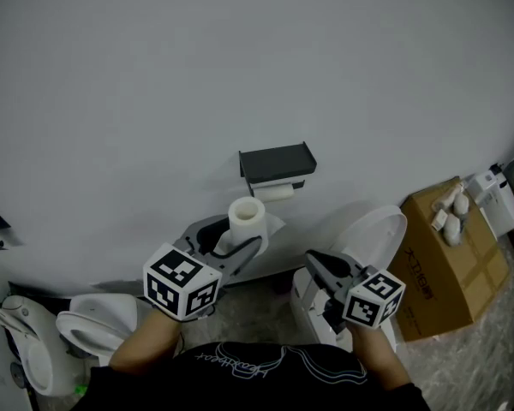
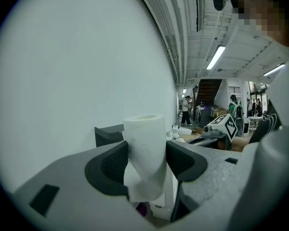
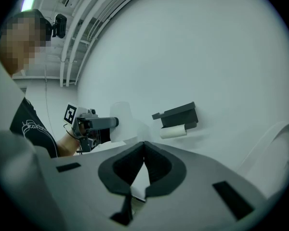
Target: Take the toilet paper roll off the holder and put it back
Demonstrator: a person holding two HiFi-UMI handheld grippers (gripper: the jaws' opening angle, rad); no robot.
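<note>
Inside the left gripper (image 2: pixel 145 161), upright, the toilet paper roll (image 2: pixel 144 143).

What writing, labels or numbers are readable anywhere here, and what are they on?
Black shirt: pale script print, seen upside down, too blurred to read.
Cardboard box: small dark print, too small to read.
Marker cubes: black-and-white square patterns only, no words.

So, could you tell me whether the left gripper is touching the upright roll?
Touching: the left gripper view shows the left gripper squeezing the upright roll.
</note>
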